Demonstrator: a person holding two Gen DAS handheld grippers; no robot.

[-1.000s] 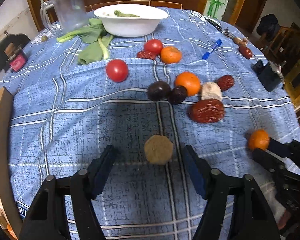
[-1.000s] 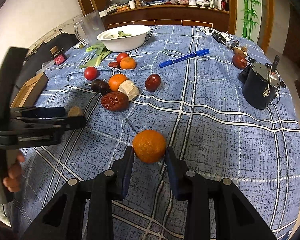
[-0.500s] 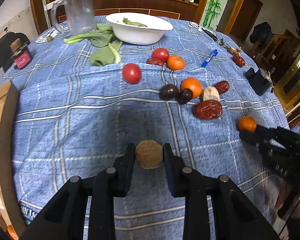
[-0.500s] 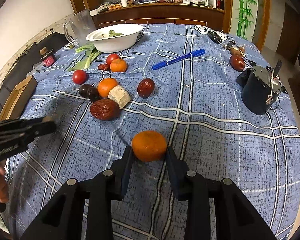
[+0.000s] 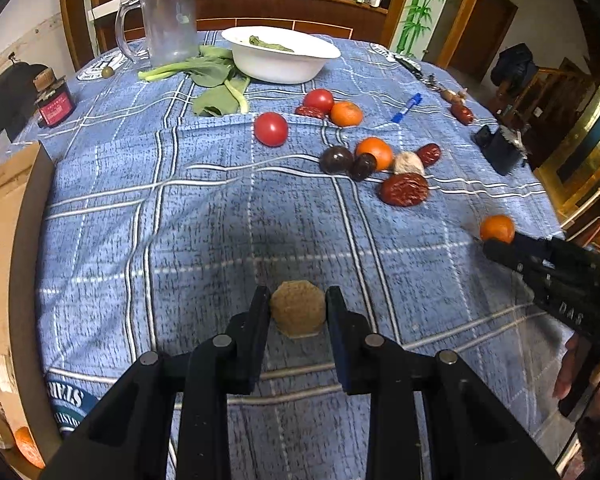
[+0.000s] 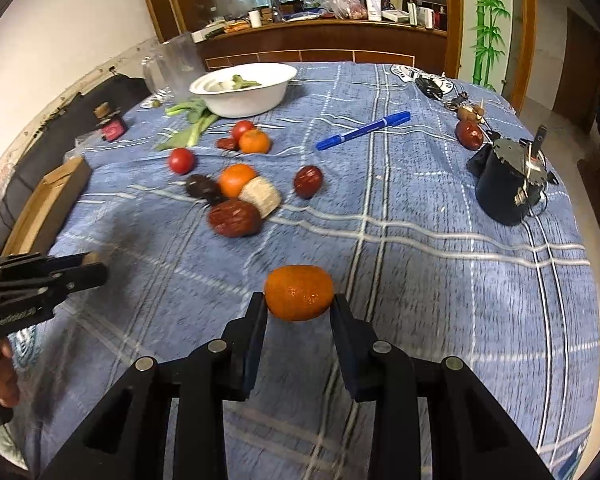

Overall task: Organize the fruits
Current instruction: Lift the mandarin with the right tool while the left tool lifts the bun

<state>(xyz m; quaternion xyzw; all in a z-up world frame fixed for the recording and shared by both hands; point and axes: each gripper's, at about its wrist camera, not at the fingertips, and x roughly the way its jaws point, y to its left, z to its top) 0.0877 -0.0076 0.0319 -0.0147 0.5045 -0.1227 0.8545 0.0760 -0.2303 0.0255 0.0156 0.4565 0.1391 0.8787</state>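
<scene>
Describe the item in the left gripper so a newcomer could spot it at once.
Start at the white bowl at the far side of the blue checked tablecloth, then come straight toward the near edge, past the fruit cluster. There the left gripper is shut on a tan block. It is flat-sided, angular and rough, unlike the round, glossy fruits.
</scene>
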